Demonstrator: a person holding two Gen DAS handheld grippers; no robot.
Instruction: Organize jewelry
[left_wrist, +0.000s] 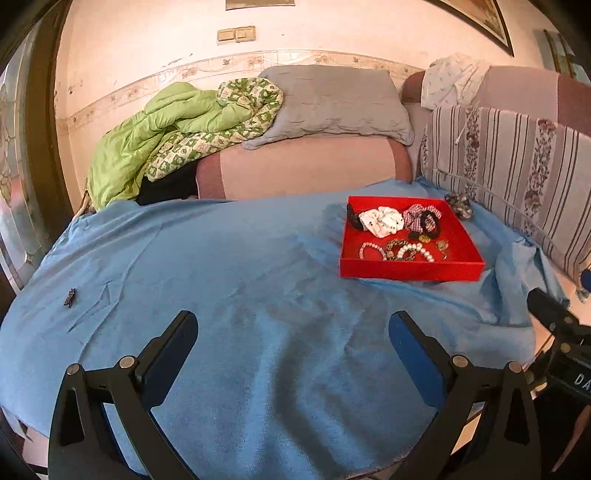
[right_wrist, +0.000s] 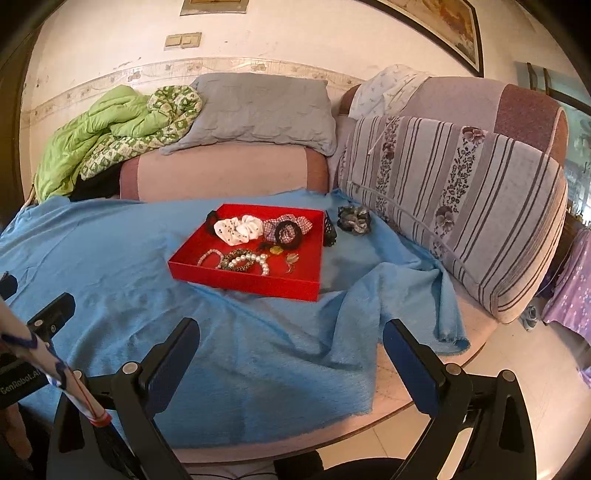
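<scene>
Currently, you hold both grippers low over the near edge of the blue cloth (left_wrist: 258, 280), each with its jaws spread wide and nothing between them. The left gripper (left_wrist: 293, 341) and the right gripper (right_wrist: 291, 349) both face the red tray (left_wrist: 410, 270), which sits on the cloth toward the striped cushion (right_wrist: 461, 206) and already contains scrunchies, pearl bracelets and small pendants. Two items lie outside it. A small dark hair clip (left_wrist: 69, 297) rests on the cloth far to the left of the left gripper, well apart from the tray; its long axis runs roughly up the frame with a slight tilt. A grey scrunchie (right_wrist: 354, 219) lies just beyond the tray's far right corner, near the cushion. Judge the clip as the left gripper's work, since it lies on that side and does not show in the right wrist view. Judge the scrunchie as nearer the right gripper. Expect to turn the left gripper leftward and align its jaws across the clip's short dimension.
</scene>
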